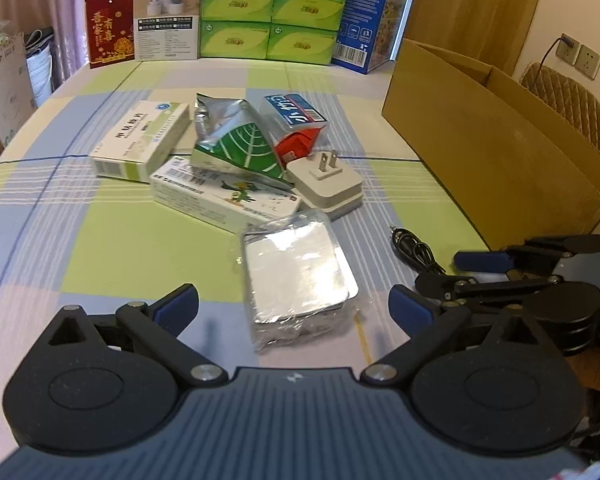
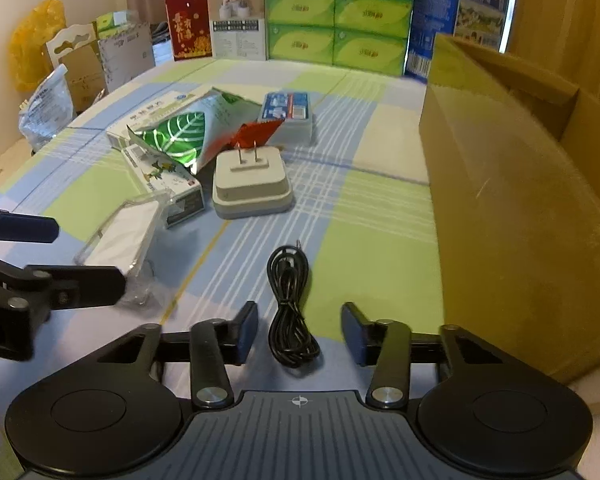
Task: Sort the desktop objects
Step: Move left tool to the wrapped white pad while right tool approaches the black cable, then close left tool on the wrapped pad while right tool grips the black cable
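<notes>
Right wrist view: my right tool (image 2: 299, 330) is spread wide and holds nothing, its fingers straddling the near end of the coiled black cable (image 2: 290, 308) lying on the desk (image 2: 364, 200). My left tool (image 1: 294, 306) is also wide and empty, with the clear-wrapped foil packet (image 1: 296, 276) between its fingertips.

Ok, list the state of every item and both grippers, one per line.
Left gripper: open, jaws either side of the foil pack.
Right gripper: open, jaws astride the cable.
Cable: coiled, flat.
Charger: prongs up.
Foil pack: wrapped, flat.
Cardboard box: open.
</notes>
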`<state>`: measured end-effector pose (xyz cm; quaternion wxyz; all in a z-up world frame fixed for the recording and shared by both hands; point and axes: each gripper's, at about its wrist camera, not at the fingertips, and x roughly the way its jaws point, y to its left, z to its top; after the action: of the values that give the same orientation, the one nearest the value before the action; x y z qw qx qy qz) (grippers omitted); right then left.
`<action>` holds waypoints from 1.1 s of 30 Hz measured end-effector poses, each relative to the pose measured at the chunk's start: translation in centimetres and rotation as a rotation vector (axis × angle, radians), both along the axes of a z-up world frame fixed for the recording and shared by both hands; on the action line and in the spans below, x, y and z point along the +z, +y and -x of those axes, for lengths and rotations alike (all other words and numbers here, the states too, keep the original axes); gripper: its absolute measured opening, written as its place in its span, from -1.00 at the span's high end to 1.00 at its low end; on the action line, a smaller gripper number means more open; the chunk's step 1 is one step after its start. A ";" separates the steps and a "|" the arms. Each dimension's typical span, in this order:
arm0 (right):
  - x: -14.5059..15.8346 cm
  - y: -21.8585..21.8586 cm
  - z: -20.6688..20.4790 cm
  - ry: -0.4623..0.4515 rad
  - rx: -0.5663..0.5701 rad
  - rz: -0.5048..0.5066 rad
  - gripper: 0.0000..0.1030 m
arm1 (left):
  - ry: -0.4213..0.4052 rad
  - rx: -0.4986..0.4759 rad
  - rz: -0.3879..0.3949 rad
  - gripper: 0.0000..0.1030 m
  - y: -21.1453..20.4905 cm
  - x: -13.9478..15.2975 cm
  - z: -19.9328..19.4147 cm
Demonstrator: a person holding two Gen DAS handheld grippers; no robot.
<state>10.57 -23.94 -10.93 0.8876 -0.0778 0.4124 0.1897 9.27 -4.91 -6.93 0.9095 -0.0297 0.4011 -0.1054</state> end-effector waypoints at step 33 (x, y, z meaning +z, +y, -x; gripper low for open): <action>-0.5 1.6 -0.7 -0.051 0.044 0.047 0.73 | -0.037 -0.033 -0.089 -0.23 -0.7 -2.9 -1.0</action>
<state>11.24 -22.30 -11.43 0.8915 -0.1123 0.3920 0.1975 10.26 -5.64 -9.88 0.9153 0.0192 0.3891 -0.1028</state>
